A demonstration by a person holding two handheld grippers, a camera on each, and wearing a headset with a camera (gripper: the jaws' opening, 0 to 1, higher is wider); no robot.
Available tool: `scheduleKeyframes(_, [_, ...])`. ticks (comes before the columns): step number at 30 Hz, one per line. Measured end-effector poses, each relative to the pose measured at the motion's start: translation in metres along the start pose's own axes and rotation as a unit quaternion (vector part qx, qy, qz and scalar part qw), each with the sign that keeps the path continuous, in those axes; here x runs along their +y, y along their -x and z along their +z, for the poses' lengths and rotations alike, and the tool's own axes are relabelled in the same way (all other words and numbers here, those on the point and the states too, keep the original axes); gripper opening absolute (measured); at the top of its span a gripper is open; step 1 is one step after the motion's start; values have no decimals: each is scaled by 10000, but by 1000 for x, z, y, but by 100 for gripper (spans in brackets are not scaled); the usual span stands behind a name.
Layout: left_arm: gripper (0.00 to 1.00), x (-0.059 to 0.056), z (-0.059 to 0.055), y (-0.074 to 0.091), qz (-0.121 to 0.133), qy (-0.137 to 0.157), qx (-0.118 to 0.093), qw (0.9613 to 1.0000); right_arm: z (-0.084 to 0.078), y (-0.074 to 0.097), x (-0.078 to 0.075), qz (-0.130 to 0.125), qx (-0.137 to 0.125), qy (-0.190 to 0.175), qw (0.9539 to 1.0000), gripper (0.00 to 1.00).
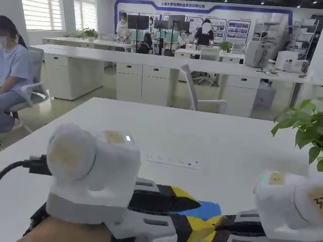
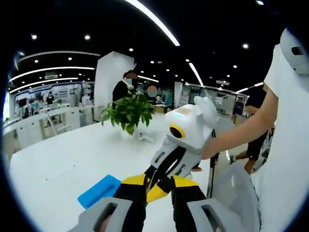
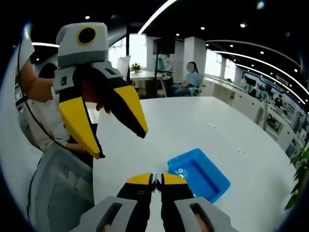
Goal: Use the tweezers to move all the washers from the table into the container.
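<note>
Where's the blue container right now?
The blue container lies on the white table, just ahead and right of the right claw in the right gripper view.

Bright even light, slight blur, warped edges

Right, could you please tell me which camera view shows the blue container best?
The right gripper view: the blue container lies almost whole on the table, its rim and inside plain. The left gripper view shows one end of it, cut off by the jaws. The head view shows a small blue sliver, the rest hidden.
</note>
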State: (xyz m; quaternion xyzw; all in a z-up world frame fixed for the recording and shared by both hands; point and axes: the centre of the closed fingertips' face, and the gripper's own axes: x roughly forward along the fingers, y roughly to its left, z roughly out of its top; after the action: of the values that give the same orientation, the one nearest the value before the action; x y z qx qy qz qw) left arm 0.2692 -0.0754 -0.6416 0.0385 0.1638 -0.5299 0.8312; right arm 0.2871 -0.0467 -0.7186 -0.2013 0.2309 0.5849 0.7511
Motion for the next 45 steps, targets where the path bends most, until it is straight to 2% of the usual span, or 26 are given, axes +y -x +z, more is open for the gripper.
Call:
scheduleKeyframes(1, [14,0,-1,-3,-9,-89,32,10000,-2,0,7,115,86,112,9998,3])
scheduleKeyframes(2, [11,-3,-5,-6,-101,-296,156,9994,-4,0,11,153,148,200,9996,3])
scheduleKeyframes(5, [8,-9,-9,-14,-291,-461,249,9982,-13,-1,21,266,399,511,9975,3])
scheduleKeyframes(7, [5,-17,-14,-18,-557,-557,364,9962,-14,-2,24,304,399,525,9974,3])
scheduleKeyframes(9, [2,-20,-21,-23,-629,-699,513,9942,-18,-3,26,360,459,523,9969,3])
scheduleKeyframes(12, [1,-23,-26,-26,-720,-837,605,9920,-25,-5,30,406,548,590,9959,3])
scheduleKeyframes(16, [0,-26,-37,-29,-914,-1175,771,9858,-35,-7,32,443,672,711,9942,3])
scheduleKeyframes(24, [0,-22,-58,-34,-993,-1317,877,9824,-55,-14,30,502,893,731,9921,3])
scheduleKeyframes(28, [0,-17,-69,-36,-925,-1423,921,9812,-67,-19,28,539,984,682,9913,3])
scheduleKeyframes(30, [0,-14,-77,-38,-850,-1504,983,9800,-74,-21,27,555,1061,706,9903,3])
scheduleKeyframes(32, [0,-9,-87,-39,-762,-1670,1052,9774,-82,-25,25,562,1142,706,9894,3])
scheduleKeyframes(35, [0,-10,-99,-41,-825,-1650,1110,9766,-91,-31,25,611,1250,693,9878,3])
scheduleKeyframes(38, [0,-6,-112,-43,-775,-1777,1234,9732,-101,-38,23,623,1493,1106,9806,3])
scheduleKeyframes(45, [0,6,-141,-36,-684,-1650,1437,9734,-111,-52,24,772,1553,1104,9786,3])
